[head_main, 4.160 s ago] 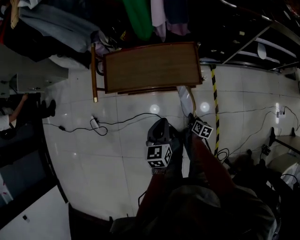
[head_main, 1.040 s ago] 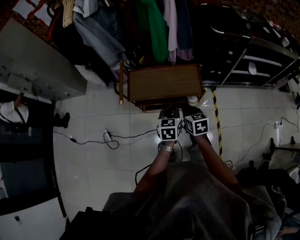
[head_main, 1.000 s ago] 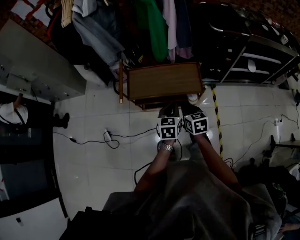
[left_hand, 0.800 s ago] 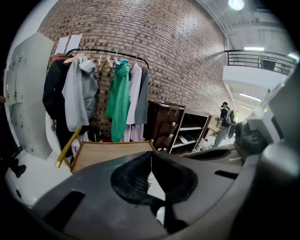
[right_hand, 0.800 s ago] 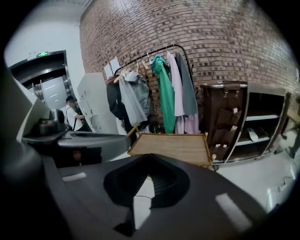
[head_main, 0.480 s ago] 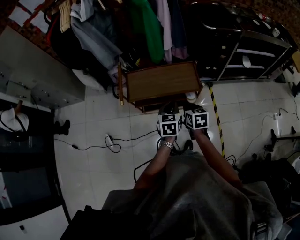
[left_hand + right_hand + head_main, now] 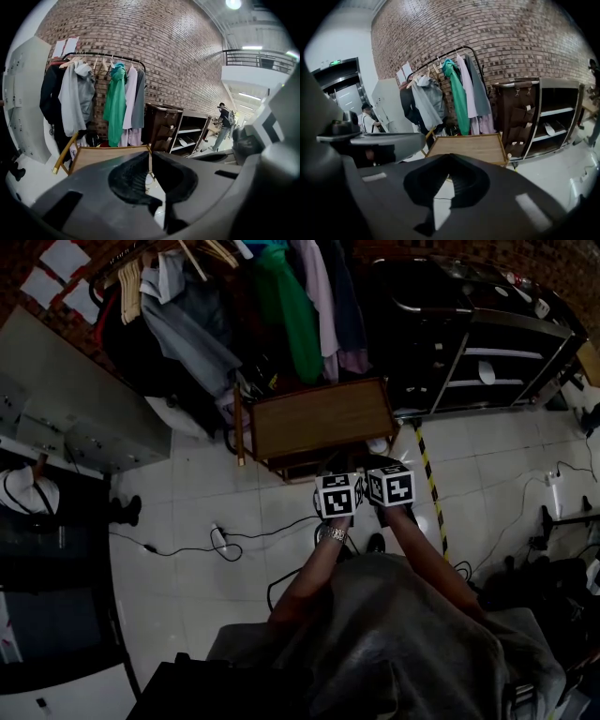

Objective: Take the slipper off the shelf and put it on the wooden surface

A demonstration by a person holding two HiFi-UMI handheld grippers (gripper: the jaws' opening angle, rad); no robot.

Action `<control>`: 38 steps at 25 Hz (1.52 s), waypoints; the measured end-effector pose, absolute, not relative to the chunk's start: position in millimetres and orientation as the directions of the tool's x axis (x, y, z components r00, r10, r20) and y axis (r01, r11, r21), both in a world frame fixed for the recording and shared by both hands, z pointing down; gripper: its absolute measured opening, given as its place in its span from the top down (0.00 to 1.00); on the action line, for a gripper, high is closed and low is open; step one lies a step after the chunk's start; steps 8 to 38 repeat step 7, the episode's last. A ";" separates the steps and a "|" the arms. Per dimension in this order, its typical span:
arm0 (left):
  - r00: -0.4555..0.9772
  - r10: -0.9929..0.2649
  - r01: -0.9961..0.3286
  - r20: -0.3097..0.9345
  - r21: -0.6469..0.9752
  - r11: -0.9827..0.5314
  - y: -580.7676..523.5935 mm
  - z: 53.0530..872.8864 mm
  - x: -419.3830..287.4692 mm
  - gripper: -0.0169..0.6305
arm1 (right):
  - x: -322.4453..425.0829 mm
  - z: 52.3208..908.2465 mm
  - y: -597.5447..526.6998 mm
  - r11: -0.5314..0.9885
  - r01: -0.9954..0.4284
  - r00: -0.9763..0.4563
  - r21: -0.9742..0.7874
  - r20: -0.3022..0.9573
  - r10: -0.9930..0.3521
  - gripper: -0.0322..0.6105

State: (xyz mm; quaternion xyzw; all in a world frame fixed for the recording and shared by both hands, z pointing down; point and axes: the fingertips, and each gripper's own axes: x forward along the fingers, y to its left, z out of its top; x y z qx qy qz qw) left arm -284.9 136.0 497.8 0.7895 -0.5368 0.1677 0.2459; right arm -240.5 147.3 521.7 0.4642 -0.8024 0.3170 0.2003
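White tiled floor [image 7: 187,512] lies under the tongs, which have come from mid-floor up to the near edge of the brown rectangular wooden surface [image 7: 319,418]. The left tongs [image 7: 150,157] stand narrow, a mere slit; the right tongs [image 7: 446,159] are pressed together. Both are empty, so fetching lies ahead. Beyond, to their right, the dark metal-framed shelf [image 7: 459,357] holds what looks like the slipper [image 7: 485,376]: small, pale, flat.
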 end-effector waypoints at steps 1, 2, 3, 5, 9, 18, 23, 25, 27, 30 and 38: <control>0.369 -0.765 -0.929 0.527 0.206 -0.307 135.3 497.3 -283.2 0.96 | -240.4 520.5 147.6 0.368 -0.870 -0.492 -0.327 0.612 -0.619 0.95; 0.373 -0.765 -0.928 0.525 0.206 -0.311 134.6 496.6 -281.7 0.96 | -241.0 519.2 147.8 0.371 -0.868 -0.497 -0.331 0.607 -0.620 0.95; 0.377 -0.767 -0.926 0.519 0.209 -0.314 133.7 495.8 -280.5 0.96 | -242.1 517.6 147.6 0.376 -0.864 -0.503 -0.336 0.602 -0.620 0.95; 0.385 -0.772 -0.923 0.506 0.219 -0.316 132.3 493.8 -278.3 0.96 | -243.4 514.5 146.5 0.389 -0.855 -0.519 -0.344 0.591 -0.618 0.95; 0.391 -0.775 -0.920 0.497 0.230 -0.317 131.8 491.7 -276.0 0.96 | -243.0 511.8 145.7 0.400 -0.847 -0.532 -0.351 0.583 -0.614 0.95; 0.391 -0.775 -0.920 0.497 0.230 -0.317 131.8 491.7 -276.0 0.96 | -243.0 511.8 145.7 0.400 -0.847 -0.532 -0.351 0.583 -0.614 0.95; 0.391 -0.775 -0.920 0.497 0.230 -0.317 131.8 491.7 -276.0 0.96 | -243.0 511.8 145.7 0.400 -0.847 -0.532 -0.351 0.583 -0.614 0.95; 0.391 -0.775 -0.920 0.497 0.230 -0.317 131.8 491.7 -276.0 0.96 | -243.0 511.8 145.7 0.400 -0.847 -0.532 -0.351 0.583 -0.614 0.95; 0.391 -0.775 -0.920 0.497 0.230 -0.317 131.8 491.7 -276.0 0.96 | -243.0 511.8 145.7 0.400 -0.847 -0.532 -0.351 0.583 -0.614 0.95; 0.391 -0.775 -0.920 0.497 0.230 -0.317 131.8 491.7 -276.0 0.96 | -243.0 511.8 145.7 0.400 -0.847 -0.532 -0.351 0.583 -0.614 0.95; 0.391 -0.775 -0.920 0.497 0.230 -0.317 131.8 491.7 -276.0 0.96 | -243.0 511.8 145.7 0.400 -0.847 -0.532 -0.351 0.583 -0.614 0.95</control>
